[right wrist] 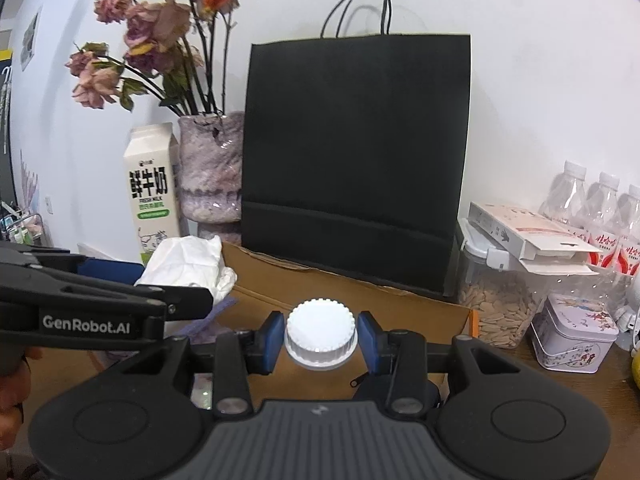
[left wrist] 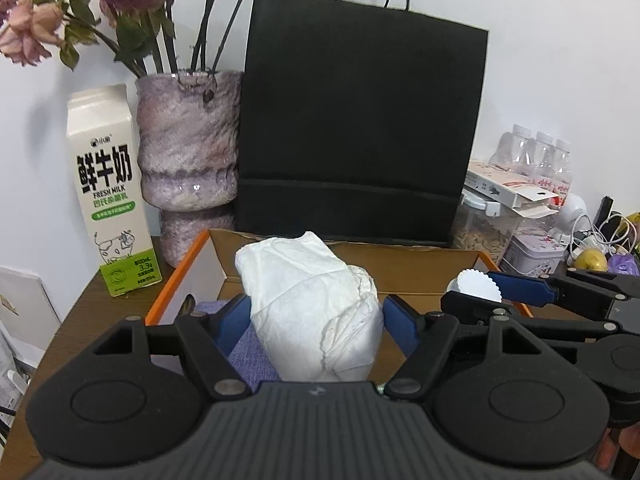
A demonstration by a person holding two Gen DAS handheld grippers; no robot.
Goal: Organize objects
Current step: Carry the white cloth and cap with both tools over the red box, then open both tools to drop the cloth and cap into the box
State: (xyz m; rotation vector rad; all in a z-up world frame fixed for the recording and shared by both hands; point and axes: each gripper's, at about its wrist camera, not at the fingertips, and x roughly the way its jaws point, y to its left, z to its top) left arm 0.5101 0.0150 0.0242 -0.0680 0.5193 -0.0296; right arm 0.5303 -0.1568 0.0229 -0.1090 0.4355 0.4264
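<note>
Over the open cardboard box [left wrist: 400,268], both grippers hang side by side, each loaded. The left gripper [left wrist: 314,320] is closed about halfway onto a crumpled white tissue wad [left wrist: 312,308]; the blue pads [left wrist: 402,322] press its sides, and the wad bulges forward and up past the fingertips. The right gripper [right wrist: 321,334] is clamped narrowly on a white ribbed cap [right wrist: 321,330], presumably the top of a bottle or jar; the body below is hidden by the gripper. Pads touch the cap on both sides.

Key relation: both held things sit directly above the box interior, with the box's far wall just ahead and the black paper bag [left wrist: 360,120] standing upright right behind it. The left load is over the left half of the box, above a purple cloth [left wrist: 252,352] already lying inside. The right load is over the right half, nearer the orange-edged flap [right wrist: 474,322]. In the left wrist view the right gripper [left wrist: 480,286] lies just to the right and slightly ahead, near but apart.

Judgement: the coming move is a straight drop or lowering, not a reach; neither arm needs to cross the other. The tissue's long axis runs forward along the fingers; it is soft and should fall free. The capped item is rigid and may tip if released high.

Milk carton [left wrist: 108,196] and vase [left wrist: 188,152] stand left, outside the box.
</note>
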